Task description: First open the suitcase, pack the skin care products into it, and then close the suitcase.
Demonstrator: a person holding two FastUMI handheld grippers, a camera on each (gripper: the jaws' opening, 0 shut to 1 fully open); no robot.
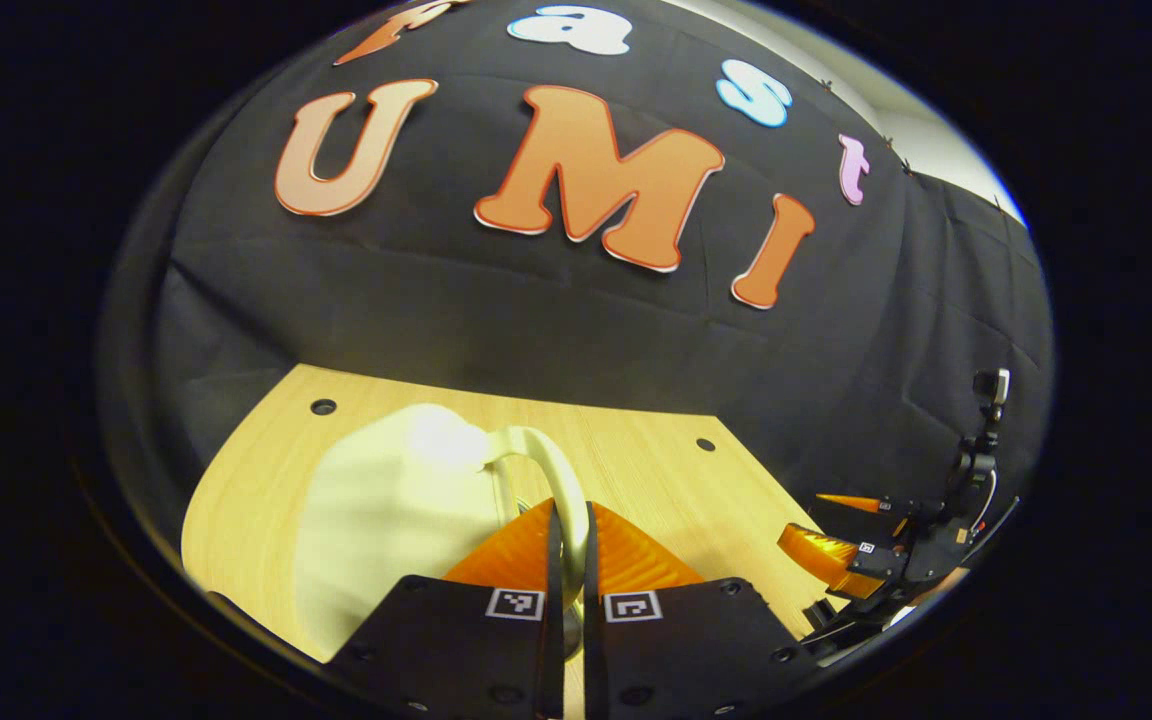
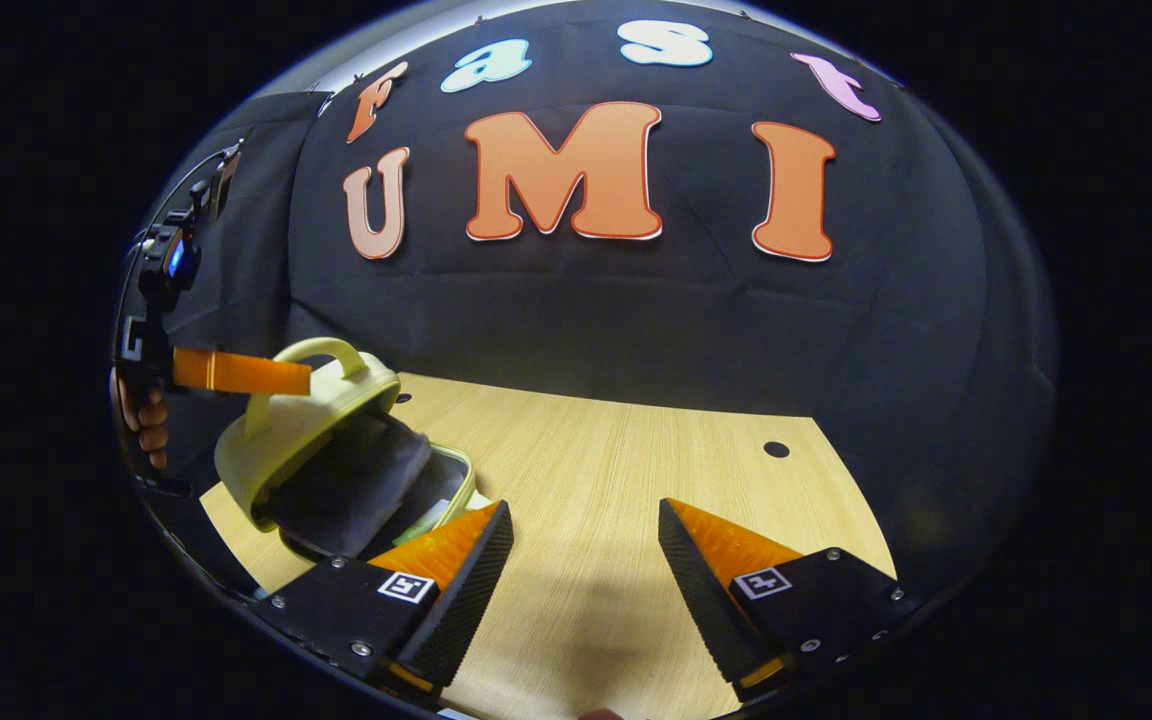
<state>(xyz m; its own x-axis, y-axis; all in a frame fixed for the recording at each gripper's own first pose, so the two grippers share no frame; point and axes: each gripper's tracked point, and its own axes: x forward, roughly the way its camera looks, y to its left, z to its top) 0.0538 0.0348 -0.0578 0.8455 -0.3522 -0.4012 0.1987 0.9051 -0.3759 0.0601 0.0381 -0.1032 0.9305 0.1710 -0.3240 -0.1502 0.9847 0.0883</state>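
Pale-yellow suitcase (image 2: 306, 440), lower left of the right gripper view: 1 stiff, light shell, lid half-raised. Your left gripper (image 1: 568, 545) pinches its handle (image 1: 546, 465); right gripper (image 2: 584, 560) gapes. Lift by that handle.

Pale yellow suitcase (image 2: 306, 420) | small, hard-shelled, arched handle (image 2: 321, 350) on its lid | half open, lid tilted up over a dark lining | on the wooden table (image 2: 636, 470)
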